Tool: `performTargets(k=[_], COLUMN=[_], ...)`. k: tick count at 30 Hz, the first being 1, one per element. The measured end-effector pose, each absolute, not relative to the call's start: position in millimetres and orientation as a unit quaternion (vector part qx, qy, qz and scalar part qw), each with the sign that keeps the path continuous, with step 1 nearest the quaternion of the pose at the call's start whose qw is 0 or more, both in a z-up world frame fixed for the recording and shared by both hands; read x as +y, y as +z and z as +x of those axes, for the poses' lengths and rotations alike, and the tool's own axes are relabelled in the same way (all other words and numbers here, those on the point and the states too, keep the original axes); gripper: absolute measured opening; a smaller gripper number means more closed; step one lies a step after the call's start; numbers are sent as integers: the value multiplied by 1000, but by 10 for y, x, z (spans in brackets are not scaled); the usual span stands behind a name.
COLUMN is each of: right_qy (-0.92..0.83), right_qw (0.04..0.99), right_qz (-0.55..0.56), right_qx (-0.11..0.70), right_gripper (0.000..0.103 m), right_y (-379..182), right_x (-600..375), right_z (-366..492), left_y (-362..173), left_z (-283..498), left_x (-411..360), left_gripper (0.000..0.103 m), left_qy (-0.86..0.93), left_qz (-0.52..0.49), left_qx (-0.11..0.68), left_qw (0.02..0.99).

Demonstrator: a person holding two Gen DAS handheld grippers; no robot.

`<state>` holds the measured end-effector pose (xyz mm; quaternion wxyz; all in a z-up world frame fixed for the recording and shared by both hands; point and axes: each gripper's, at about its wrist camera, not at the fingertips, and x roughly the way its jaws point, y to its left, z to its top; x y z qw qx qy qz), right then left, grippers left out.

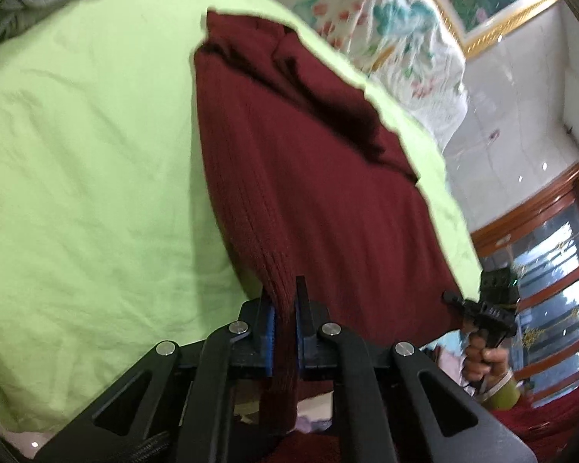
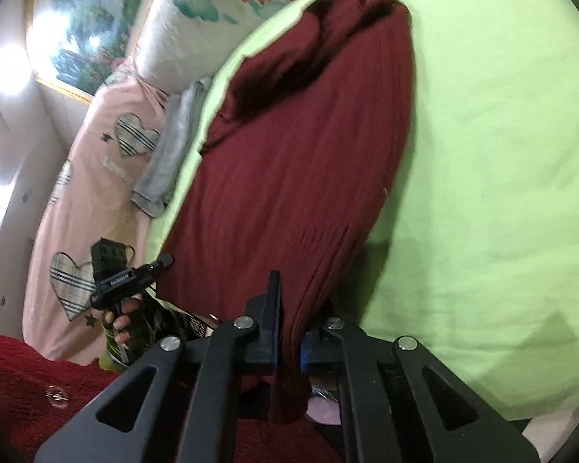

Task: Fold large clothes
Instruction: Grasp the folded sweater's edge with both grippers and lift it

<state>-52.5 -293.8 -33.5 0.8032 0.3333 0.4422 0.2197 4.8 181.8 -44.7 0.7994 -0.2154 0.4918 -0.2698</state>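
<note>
A: Where is the dark red knit garment (image 1: 312, 193) found, and how is it held?

B: It is spread over the light green sheet (image 1: 77, 154), its far end bunched toward the floral bedding (image 1: 386, 27); its near hem is lifted off the bed; the left gripper (image 1: 285, 324) is clenched on 1 corner of that ribbed hem, fabric pinched between the blue pads; the right gripper (image 2: 289, 335) is clamped likewise on the other corner, a fold of knit hanging down through its jaws.

A: How is the cloth expected to handle?

B: Softness and some weight are judged from the sag between the 2 grips; no stiffness is shown, so any unsupported span would be expected to droop and crease; the knit looks grippy, not slick, and slipping from the pads seems unlikely; stretch under a hard pull is a risk.

A: Where should hold be taken?

B: The 2 hem corners, well apart as now, are judged best; the ribbed edge is thicker and gives more bite.
</note>
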Motion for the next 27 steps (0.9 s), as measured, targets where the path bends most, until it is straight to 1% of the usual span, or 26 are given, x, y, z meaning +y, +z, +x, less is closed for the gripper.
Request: performTargets(k=[9, 15, 19, 22, 27], right_qy=[266, 274, 262, 241, 199], right_qw=[825, 842, 852, 858, 857], right_qz=[367, 361, 354, 352, 362], right_qx=[339, 294, 282, 287, 307], right_gripper=[6, 6, 6, 6, 6], right_y=[228, 581, 697, 702, 571], right_x=[-3058, -3182, -3289, -3378, -3611], right_z=[-270, 190, 647, 1026, 1620], left_y=[168, 585, 728, 783, 674], left_z=[235, 759, 1209, 1633, 2359], left_x=[1865, 1682, 1532, 1420, 1279], left_gripper=[6, 6, 6, 6, 6], left_qy=[-262, -270, -263, -255, -236], left_qz=[-236, -243, -236, -226, -234], left_qx=[415, 363, 349, 346, 357], left_qw=[839, 858, 868, 874, 873])
